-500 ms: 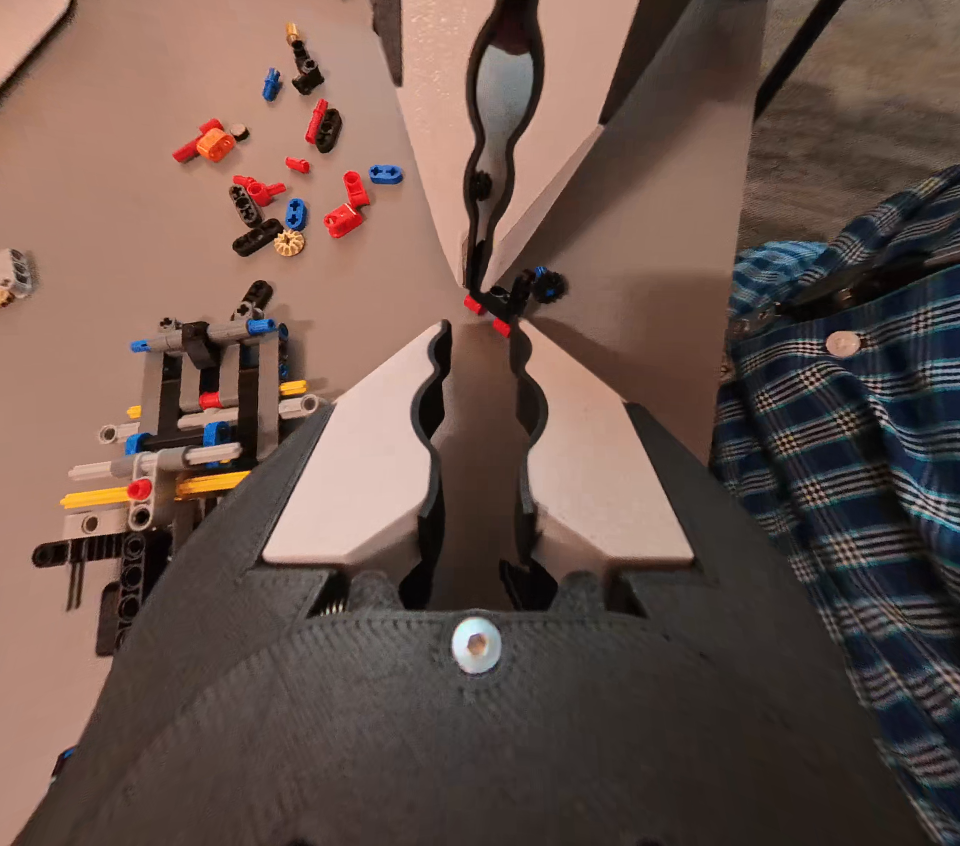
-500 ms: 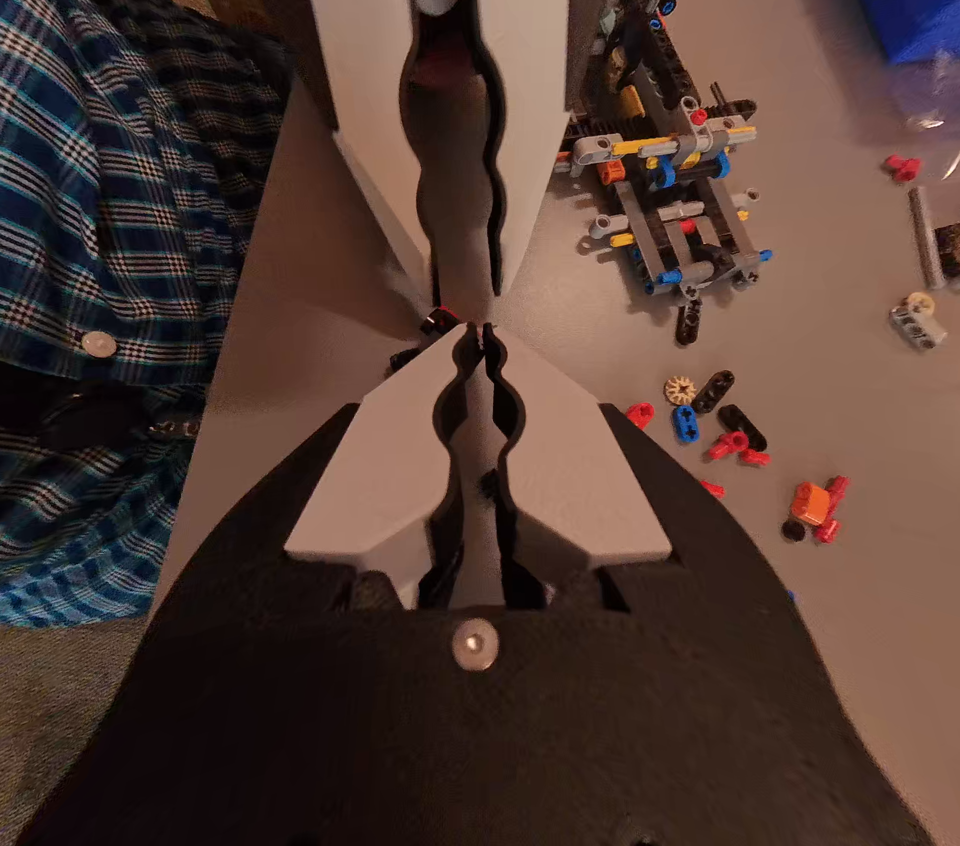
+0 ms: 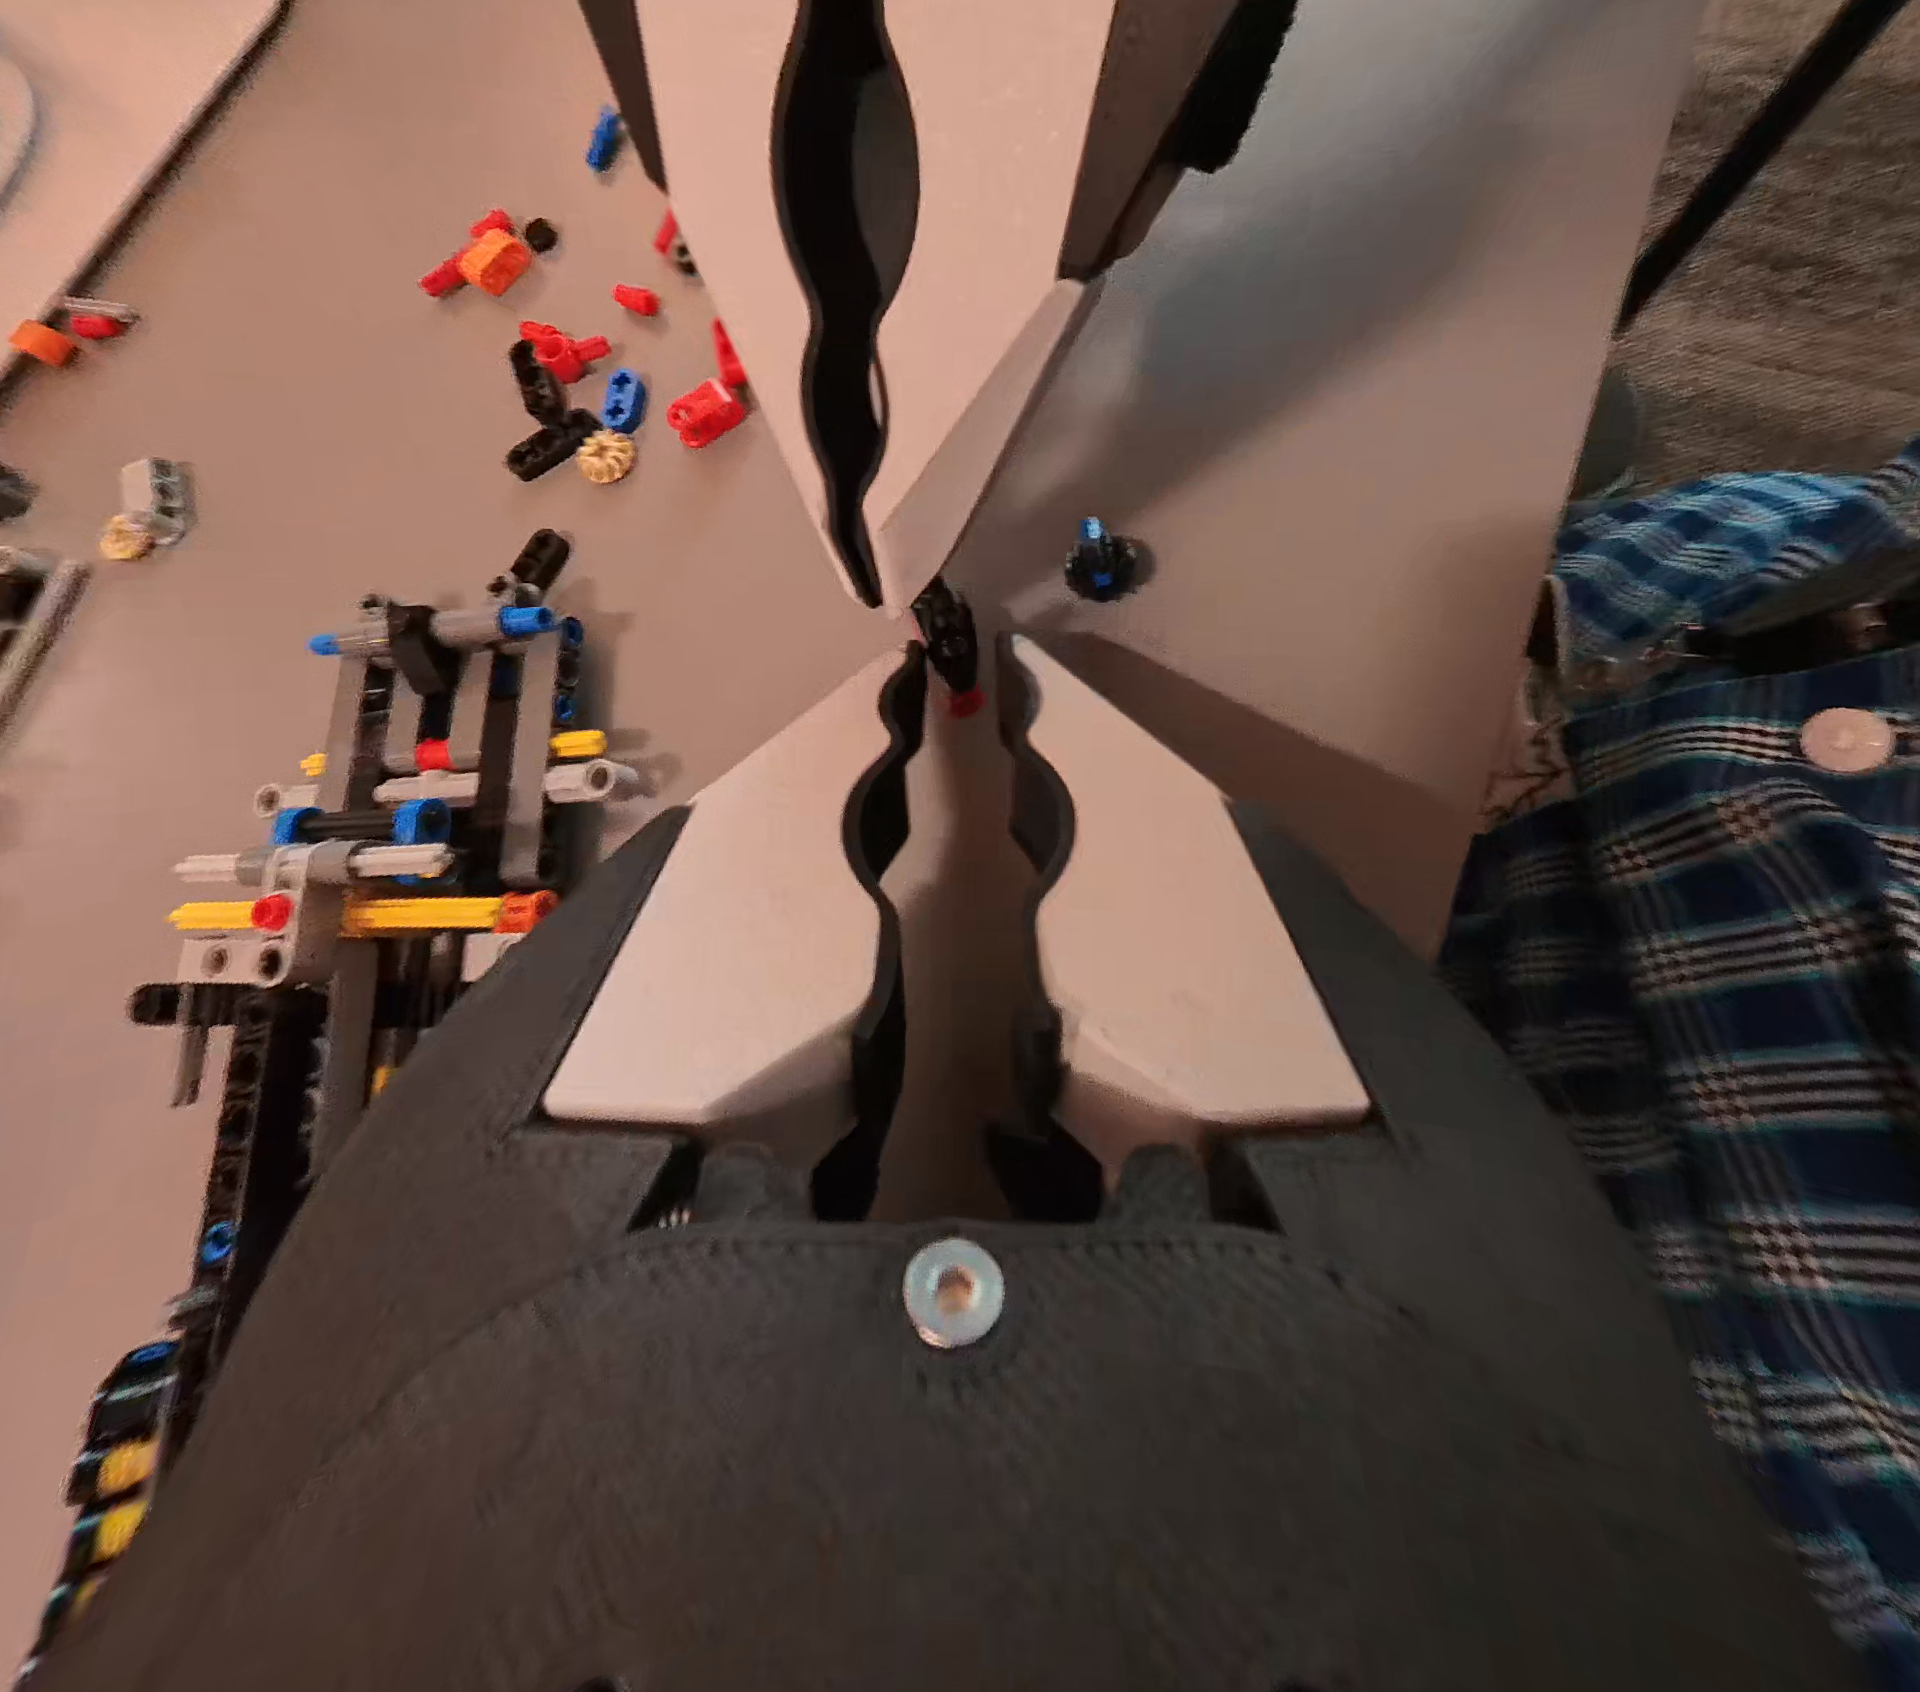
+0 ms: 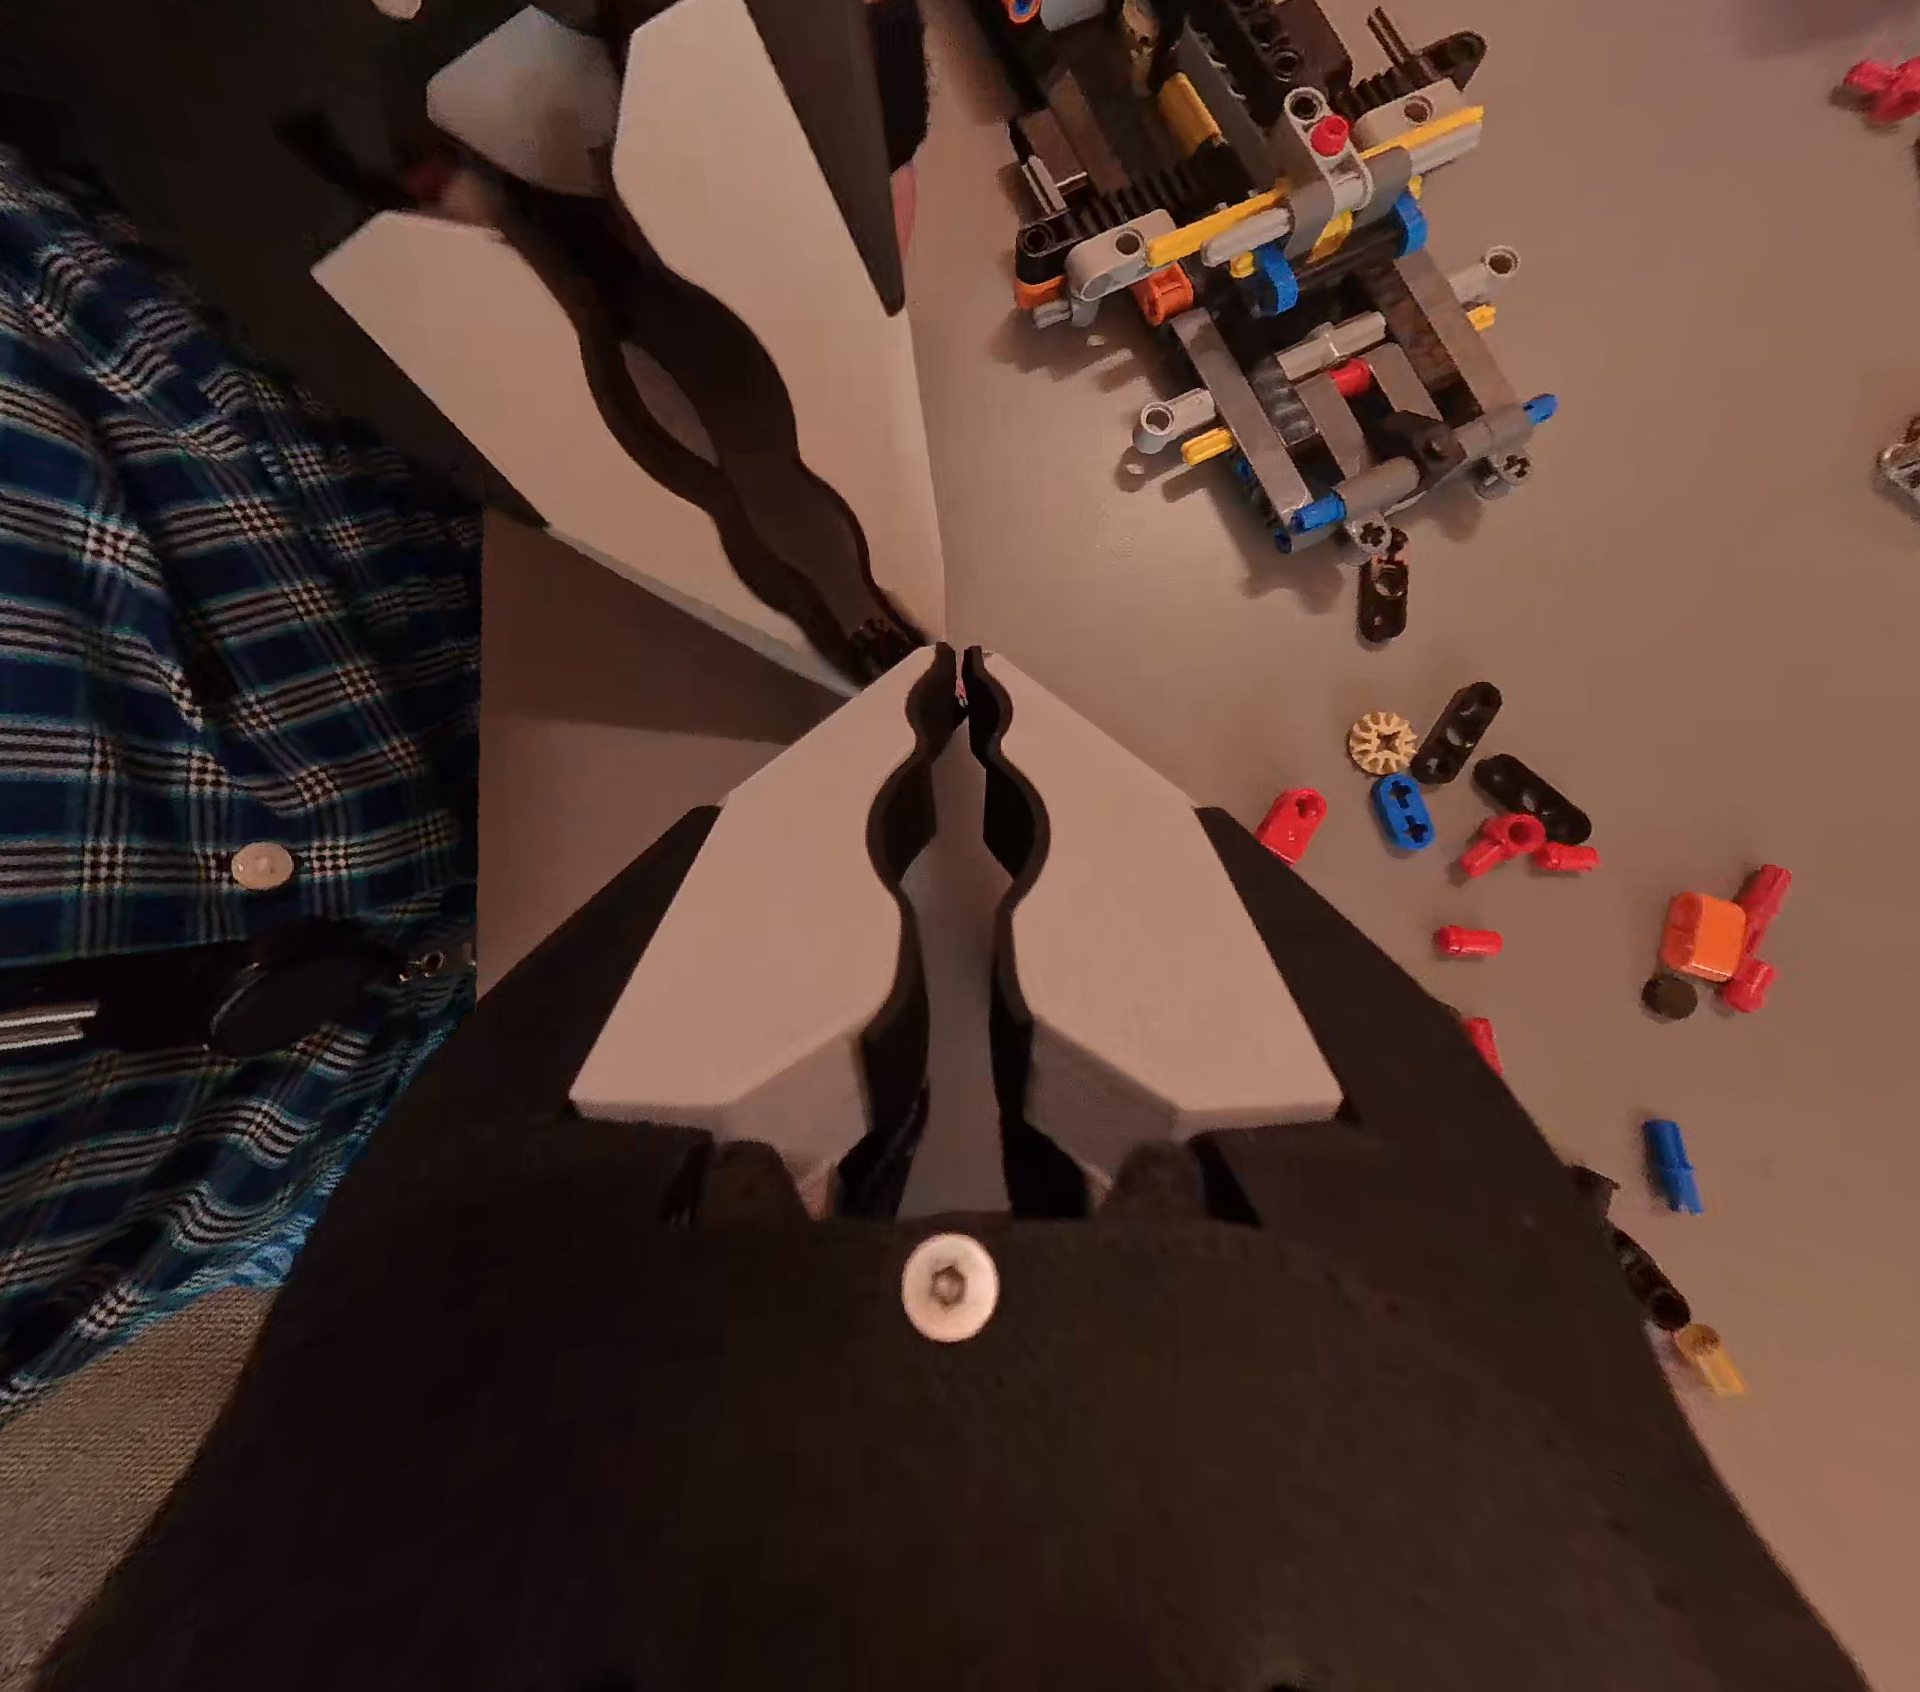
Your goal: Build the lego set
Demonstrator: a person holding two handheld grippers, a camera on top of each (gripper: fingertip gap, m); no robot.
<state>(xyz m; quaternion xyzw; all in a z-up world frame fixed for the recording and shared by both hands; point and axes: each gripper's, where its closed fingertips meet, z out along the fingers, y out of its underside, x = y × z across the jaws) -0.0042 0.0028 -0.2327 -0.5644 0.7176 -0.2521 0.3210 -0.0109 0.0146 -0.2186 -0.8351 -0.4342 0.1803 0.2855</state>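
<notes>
My right claw pinched the small black connector by its red pin, aloft to the right of the half-built model. My left claw bracketed it, though I couldn't tell whether it gripped. A crooked push could have flicked the connector off onto the table.

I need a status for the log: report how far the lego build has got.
Done: a long beam-and-axle frame lies assembled on the table.
In hand: a small black-and-red piece sits where the fingers of the left gripper and right gripper meet; the right looks shut on it.
Left: loose red, blue and black parts lie unused, so much remains.
</notes>
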